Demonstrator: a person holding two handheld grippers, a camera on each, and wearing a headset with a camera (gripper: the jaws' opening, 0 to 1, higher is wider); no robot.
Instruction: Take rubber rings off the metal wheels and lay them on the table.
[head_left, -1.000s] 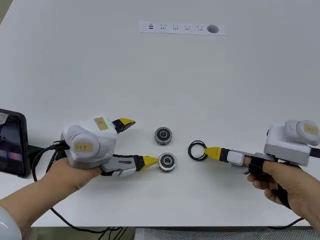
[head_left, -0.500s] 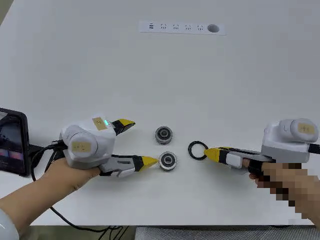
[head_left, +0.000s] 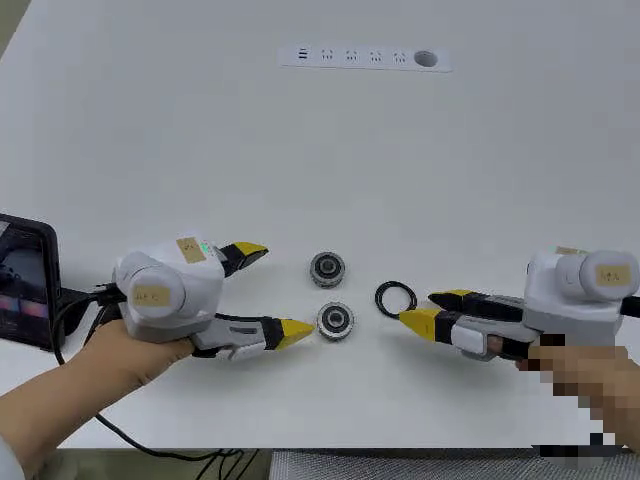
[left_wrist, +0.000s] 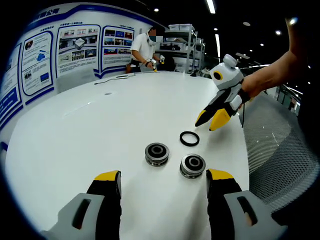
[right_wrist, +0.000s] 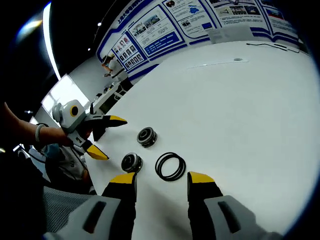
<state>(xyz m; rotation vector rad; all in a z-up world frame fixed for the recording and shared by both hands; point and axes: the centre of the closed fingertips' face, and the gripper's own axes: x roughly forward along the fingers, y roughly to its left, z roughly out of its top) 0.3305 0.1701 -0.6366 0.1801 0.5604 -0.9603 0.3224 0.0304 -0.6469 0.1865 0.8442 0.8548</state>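
Observation:
Two metal wheels lie flat on the white table (head_left: 320, 150), the far wheel (head_left: 327, 268) (left_wrist: 157, 153) (right_wrist: 147, 136) and the near wheel (head_left: 335, 320) (left_wrist: 193, 165) (right_wrist: 131, 162). Black rubber rings (head_left: 396, 297) (left_wrist: 189, 138) (right_wrist: 170, 166) lie loose on the table to their right; the right gripper view shows two, one on the other. My left gripper (head_left: 272, 290) (left_wrist: 164, 176) (right_wrist: 109, 137) is open just left of the wheels, touching neither. My right gripper (head_left: 432, 308) (right_wrist: 161, 177) (left_wrist: 207, 124) is open and empty, its tips just short of the rings.
A white power strip (head_left: 362, 56) lies at the far side of the table. A dark tablet (head_left: 25, 285) stands at the left edge, with a black cable (head_left: 80, 310) running to the left gripper. The table's front edge is close below both hands. A person (left_wrist: 141, 47) stands far behind.
My right gripper, shut with its tip at the rubber ring before, has opened and drawn back a little to the right. The ring stays on the table. The left gripper barely moved.

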